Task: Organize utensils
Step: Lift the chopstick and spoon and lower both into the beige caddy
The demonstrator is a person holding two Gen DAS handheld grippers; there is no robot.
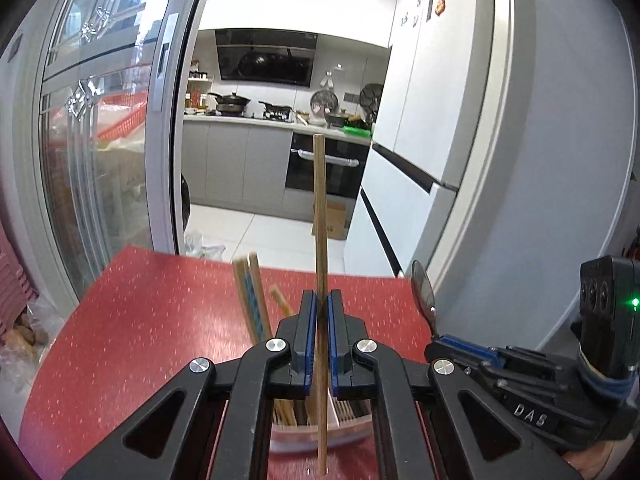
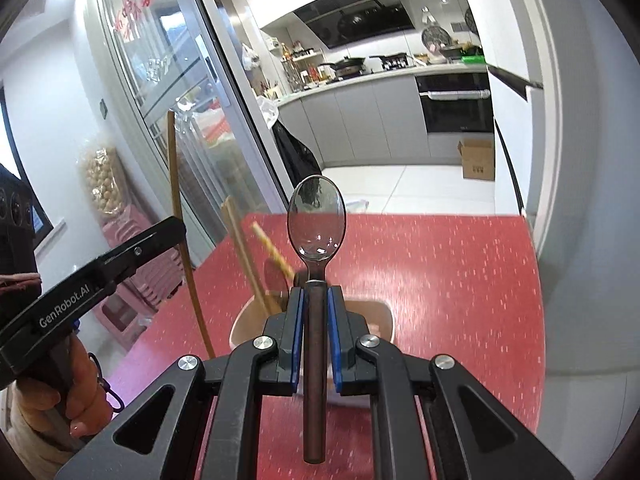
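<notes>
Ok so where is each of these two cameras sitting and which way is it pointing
Left wrist: on the left gripper, facing the kitchen over the red table; its fingers clamp a chopstick; the right gripper shows.
Right wrist: on the right gripper, facing likewise; it clamps a spoon; the left gripper shows.
Shared: table, utensil holder, chopstick, spoon.

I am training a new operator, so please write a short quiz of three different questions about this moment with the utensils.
1. True or false: the left gripper is shut on a single chopstick.
2. What does the right gripper hold? A) a fork B) a spoon C) a knife
3. Fill in: both grippers are above a holder that stands on the ____ table.

Key: 1 true; 2 B; 3 red.
</notes>
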